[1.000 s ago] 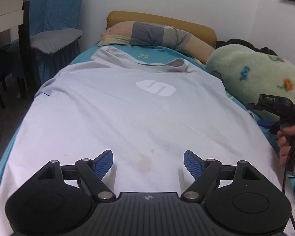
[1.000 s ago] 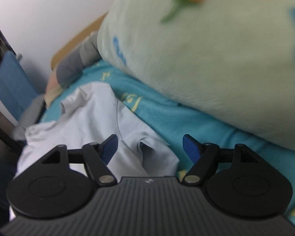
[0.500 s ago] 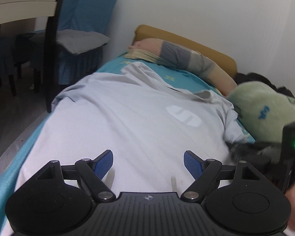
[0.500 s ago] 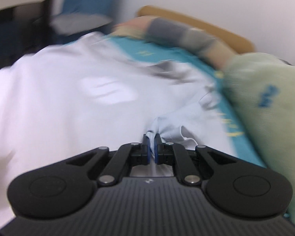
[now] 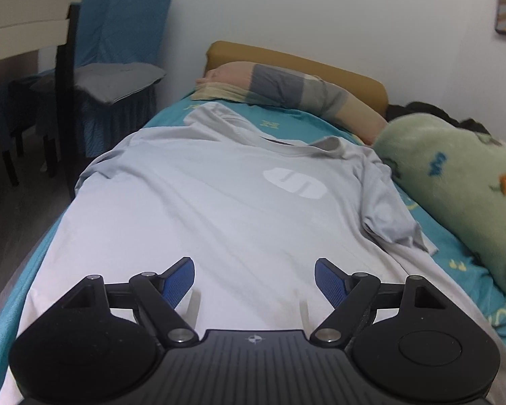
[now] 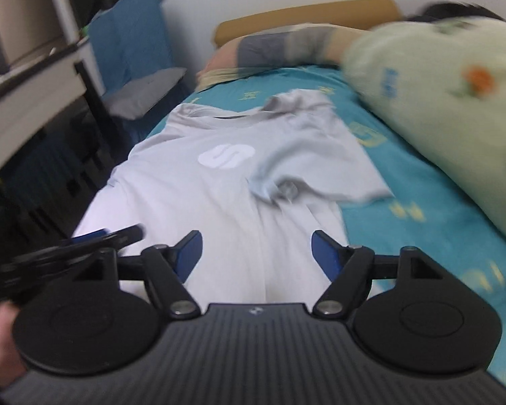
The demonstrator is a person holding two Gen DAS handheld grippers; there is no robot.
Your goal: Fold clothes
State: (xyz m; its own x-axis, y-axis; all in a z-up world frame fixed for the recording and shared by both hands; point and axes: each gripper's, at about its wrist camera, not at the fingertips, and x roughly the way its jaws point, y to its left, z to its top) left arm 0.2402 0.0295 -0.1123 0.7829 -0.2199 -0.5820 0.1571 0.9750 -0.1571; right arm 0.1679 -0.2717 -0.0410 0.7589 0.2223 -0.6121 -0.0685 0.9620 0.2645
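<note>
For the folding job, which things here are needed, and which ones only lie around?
Needed:
- pale grey T-shirt with white logo, spread on the bed, right sleeve folded inward
- left gripper, open
- right gripper, open

Only lying around:
- striped bolster pillow
- light green fleece blanket
- blue-covered chair
- teal bedsheet

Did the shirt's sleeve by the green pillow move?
Yes. The sleeve now lies folded inward over the shirt, toward its white logo and away from the green pillow.
</note>
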